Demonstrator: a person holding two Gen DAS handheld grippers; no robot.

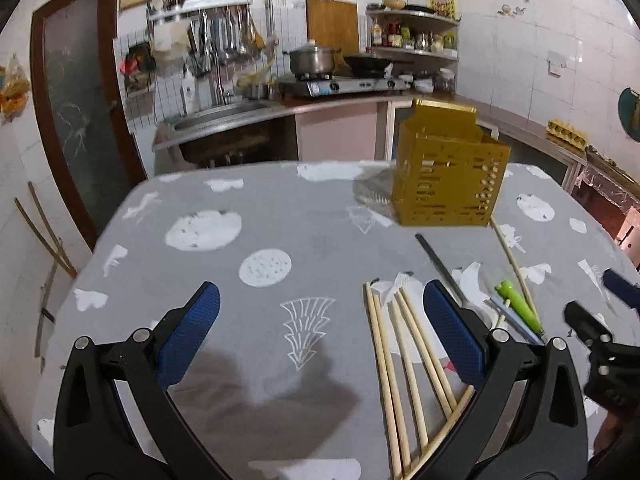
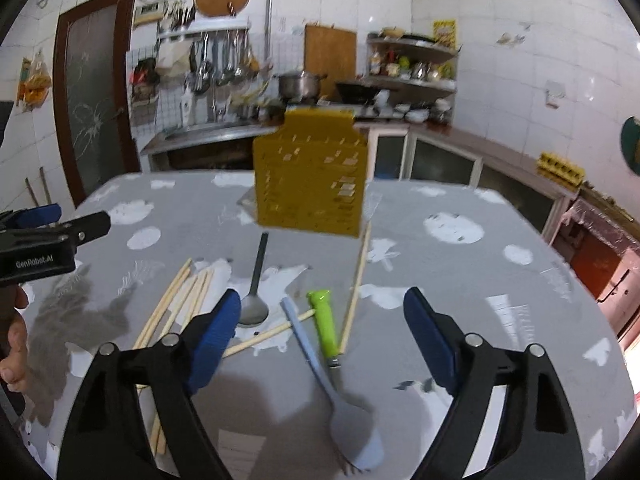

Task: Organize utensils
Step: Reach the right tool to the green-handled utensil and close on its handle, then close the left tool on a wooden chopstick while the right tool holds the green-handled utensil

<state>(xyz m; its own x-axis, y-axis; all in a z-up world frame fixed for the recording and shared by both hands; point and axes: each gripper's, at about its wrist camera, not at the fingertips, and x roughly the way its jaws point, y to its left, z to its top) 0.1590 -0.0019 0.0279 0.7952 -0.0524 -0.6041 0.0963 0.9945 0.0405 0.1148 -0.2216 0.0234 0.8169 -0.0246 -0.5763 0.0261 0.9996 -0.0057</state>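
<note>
Desk (image 1: 248,216): grey cloth with white prints, carrying every utensil I am sorting.
Holder (image 1: 448,172): yellow slotted utensil box, upright at the far side of the desk, beyond the loose pieces.
Chopsticks (image 1: 400,360): a fanned bundle of pale sticks, lying by my left tongs' right finger; one more long stick (image 2: 358,284) lies apart, reaching toward the holder.
Spoon (image 2: 255,300): dark metal, handle pointing at the holder.
Green-handled utensil (image 2: 324,322): lying beside the light blue spoon (image 2: 340,396), which crosses a chopstick.
Left tongs (image 1: 320,316): released, blue pads wide apart, nothing between them.
Right tongs (image 2: 320,320): released, hovering over the green handle and blue spoon, pads touching neither.
</note>
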